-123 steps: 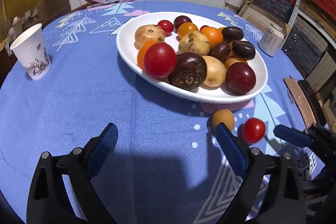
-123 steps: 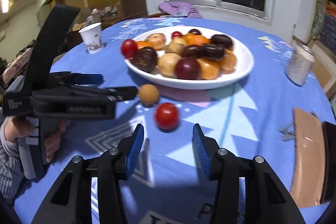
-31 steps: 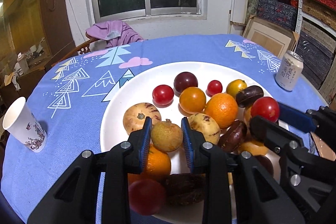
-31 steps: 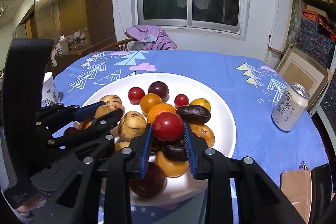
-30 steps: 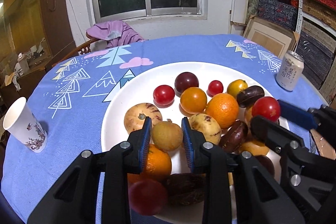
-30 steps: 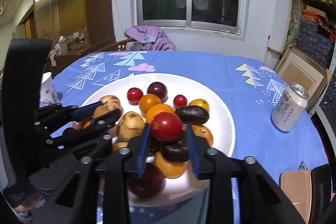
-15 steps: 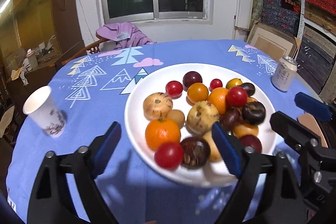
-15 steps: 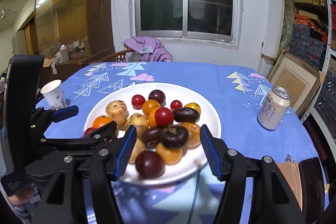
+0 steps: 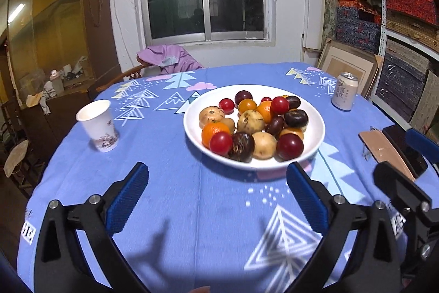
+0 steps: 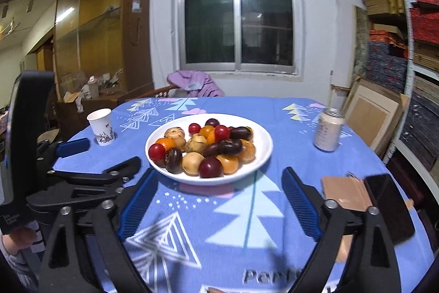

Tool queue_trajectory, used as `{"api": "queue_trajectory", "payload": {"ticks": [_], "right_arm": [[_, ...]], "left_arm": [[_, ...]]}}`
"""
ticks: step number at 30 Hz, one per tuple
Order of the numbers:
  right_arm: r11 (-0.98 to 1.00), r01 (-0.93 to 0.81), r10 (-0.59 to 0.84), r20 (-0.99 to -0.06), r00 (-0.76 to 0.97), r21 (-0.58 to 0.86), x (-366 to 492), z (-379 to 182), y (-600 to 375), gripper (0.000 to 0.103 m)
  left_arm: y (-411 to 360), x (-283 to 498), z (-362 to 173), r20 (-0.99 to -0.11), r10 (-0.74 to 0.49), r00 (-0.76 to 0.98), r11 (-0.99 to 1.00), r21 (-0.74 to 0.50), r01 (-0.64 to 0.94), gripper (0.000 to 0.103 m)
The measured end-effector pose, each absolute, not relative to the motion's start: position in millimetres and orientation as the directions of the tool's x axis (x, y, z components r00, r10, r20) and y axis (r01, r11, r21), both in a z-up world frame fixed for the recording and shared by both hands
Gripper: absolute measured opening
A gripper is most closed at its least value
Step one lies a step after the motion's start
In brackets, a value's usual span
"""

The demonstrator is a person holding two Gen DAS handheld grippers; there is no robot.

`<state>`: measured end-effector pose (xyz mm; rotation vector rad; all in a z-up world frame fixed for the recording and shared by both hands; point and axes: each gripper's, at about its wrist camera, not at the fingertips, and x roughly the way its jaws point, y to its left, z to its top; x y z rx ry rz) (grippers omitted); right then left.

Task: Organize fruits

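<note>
Both jaws opening, empty — left gripper (image 9: 216, 199), right gripper (image 10: 219, 205) — fruits (image 9: 253, 125) overlapping on plate (image 9: 315, 133).

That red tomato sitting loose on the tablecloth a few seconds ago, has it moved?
Yes. The red tomato now sits on top of the fruit pile in the white plate, no longer on the cloth in front of it.

My left gripper (image 9: 216, 195) and right gripper (image 10: 219, 201) are both opening wide, nothing between their jaws.

Partial white lettering "Per" on the blue tablecloth (image 10: 263, 276); can (image 10: 328, 129) print illegible.
</note>
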<state>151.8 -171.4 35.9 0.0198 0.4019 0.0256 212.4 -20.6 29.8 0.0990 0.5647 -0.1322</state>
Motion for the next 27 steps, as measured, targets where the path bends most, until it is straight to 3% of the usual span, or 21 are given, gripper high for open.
{"api": "queue_trajectory", "payload": {"ticks": [7,19,24,27], "right_arm": [[1.000,0.020,-0.015,-0.472,0.882,0.005,147.5,15.2,-170.2,0.100],[1.000,0.012,0.001,-0.480,0.877,0.025,145.8,14.6,-171.5,0.100],[0.999,0.017,0.001,-0.482,0.876,0.033,146.9,15.1,-173.1,0.100],[0.999,0.016,0.008,-0.484,0.875,0.045,147.0,15.1,-175.0,0.100]], "left_arm": [[-28.2,187.6,19.5,-0.568,-0.105,0.816,0.981,0.077,0.179,0.099],[-26.0,188.0,22.1,-0.556,-0.113,0.824,0.981,0.070,0.181,0.099],[-27.7,180.3,26.3,-0.507,-0.093,0.857,0.982,0.094,0.163,0.099],[-24.6,186.4,25.1,-0.547,-0.137,0.826,0.979,0.050,0.196,0.099]]}}
